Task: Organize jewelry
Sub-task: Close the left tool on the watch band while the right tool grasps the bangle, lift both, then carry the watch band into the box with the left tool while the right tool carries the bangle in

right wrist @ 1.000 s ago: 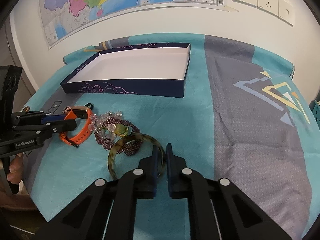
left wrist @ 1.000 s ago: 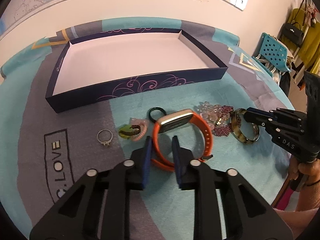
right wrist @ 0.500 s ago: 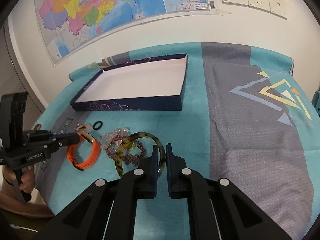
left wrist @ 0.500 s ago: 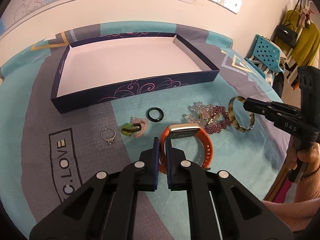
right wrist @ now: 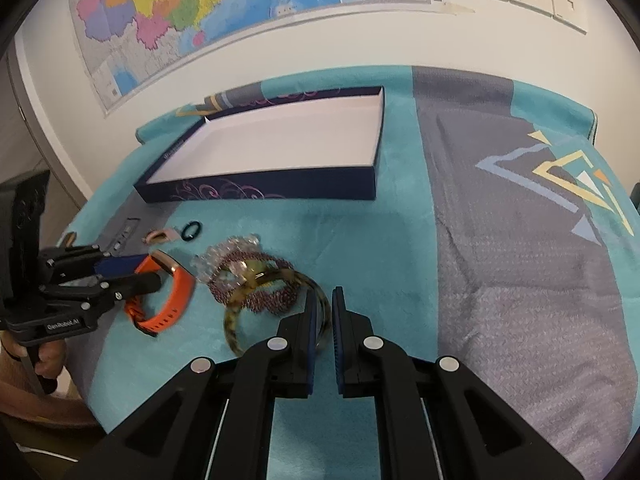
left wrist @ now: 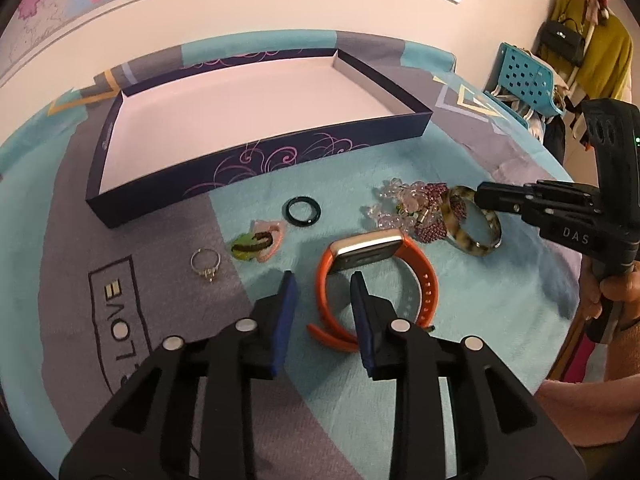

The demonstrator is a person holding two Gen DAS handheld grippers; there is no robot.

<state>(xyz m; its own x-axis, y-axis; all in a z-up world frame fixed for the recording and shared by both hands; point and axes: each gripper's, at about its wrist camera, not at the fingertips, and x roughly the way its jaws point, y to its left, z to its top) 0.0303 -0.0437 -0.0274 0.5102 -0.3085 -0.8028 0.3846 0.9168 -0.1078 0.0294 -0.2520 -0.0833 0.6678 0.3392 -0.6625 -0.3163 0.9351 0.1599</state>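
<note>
left gripper (left wrist: pixel 322 294): jaws just spread, orange watch (left wrist: pixel 372 276) strap between, seemingly unpinched
right gripper (right wrist: pixel 322 308): jaws pinching tortoiseshell bangle (right wrist: pixel 276 308)
advice: strap to be re-pinched squarely before the box (left wrist: pixel 256 168)

Orange watch (left wrist: pixel 416 280), tortoiseshell bangle (left wrist: pixel 478 236), navy swirl-patterned box (left wrist: pixel 260 168), teal-and-grey cloth (right wrist: pixel 500 280).

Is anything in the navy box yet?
No, in the left wrist view the navy box shows only its bare white floor, and the orange watch and silver ring lie on the cloth in front of it.
</note>
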